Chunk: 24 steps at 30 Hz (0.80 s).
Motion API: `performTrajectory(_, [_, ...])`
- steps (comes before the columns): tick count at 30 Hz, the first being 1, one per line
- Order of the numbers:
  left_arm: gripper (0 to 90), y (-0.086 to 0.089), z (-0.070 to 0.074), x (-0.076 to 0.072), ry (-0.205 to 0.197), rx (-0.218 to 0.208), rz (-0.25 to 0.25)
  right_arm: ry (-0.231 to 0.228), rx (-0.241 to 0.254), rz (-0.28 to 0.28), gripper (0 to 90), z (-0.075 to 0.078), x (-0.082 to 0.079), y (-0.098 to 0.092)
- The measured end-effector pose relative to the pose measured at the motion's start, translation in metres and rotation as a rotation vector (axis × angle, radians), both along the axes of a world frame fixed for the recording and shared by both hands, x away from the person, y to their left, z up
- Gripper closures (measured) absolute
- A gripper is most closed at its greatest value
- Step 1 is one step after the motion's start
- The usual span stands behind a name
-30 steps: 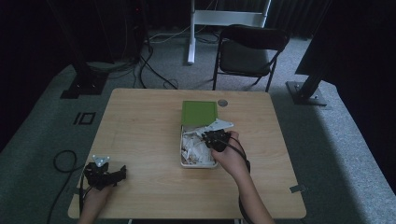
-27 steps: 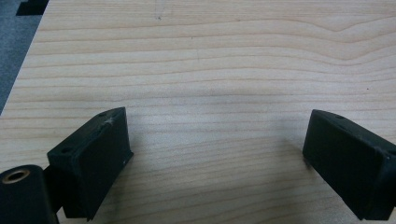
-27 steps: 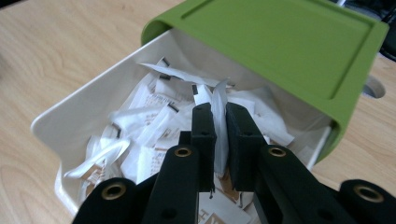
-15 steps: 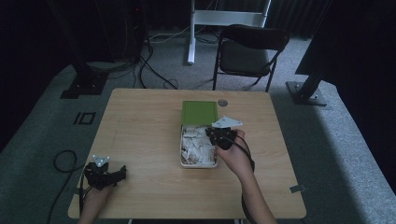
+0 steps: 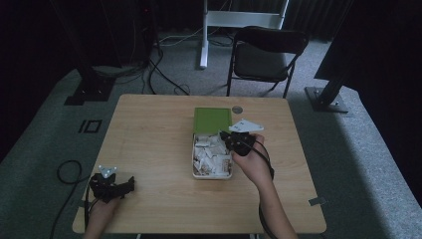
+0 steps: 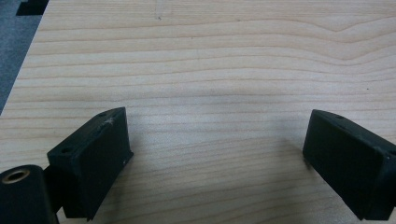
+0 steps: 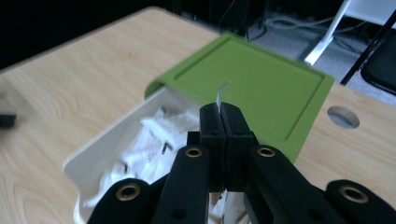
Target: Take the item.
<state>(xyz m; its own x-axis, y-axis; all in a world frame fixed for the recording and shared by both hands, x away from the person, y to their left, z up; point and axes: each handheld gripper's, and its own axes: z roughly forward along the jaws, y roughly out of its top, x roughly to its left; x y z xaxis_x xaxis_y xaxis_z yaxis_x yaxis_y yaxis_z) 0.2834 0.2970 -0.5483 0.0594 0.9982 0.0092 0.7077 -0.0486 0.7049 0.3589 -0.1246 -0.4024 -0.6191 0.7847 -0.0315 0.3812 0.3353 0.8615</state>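
Table scene, seen from the high view and both gripper views. I have the right gripper [image 5: 233,142] raised over the right edge of the white box [image 5: 195,164], which lies mid-table, its green lid [image 5: 212,120] slid back and covering only the far end. In the right gripper view, the jaws of this gripper [image 7: 225,108] are pressed together on a thin white slip of paper [image 7: 221,93]; its curled tip stands up just above the jaw tips, in front of the lid [image 7: 252,79], while the rest runs down between the pads and is hidden. More white paper pieces [image 5: 211,153] lie heaped in the open part of the box, below and to the left of the gripper; whether the held slip hangs clear of them I cannot tell from this angle. My left gripper [image 5: 110,184] rests at the near left corner of the wooden table [image 5: 149,134], well apart from the box; its jaws stand wide apart over bare wood, with nothing between them [image 6: 215,149].
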Motion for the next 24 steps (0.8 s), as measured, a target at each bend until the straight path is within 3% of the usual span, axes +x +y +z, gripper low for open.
performTrajectory(7, [8.3, 0.000, 0.000, 0.000, 0.001, 0.001, 0.000, -0.028, 0.027, -0.020, 89.3, 0.010, 0.001, -0.009])
performTrajectory(13, [8.3, 0.000, 0.000, 0.000, 0.001, 0.000, 0.001, -0.019, 0.050, -0.064, 89.2, 0.019, 0.003, -0.027])
performTrajectory(24, [8.3, 0.000, 0.000, 0.000, 0.001, 0.001, 0.000, -0.028, 0.050, -0.155, 89.1, 0.014, 0.009, -0.065])
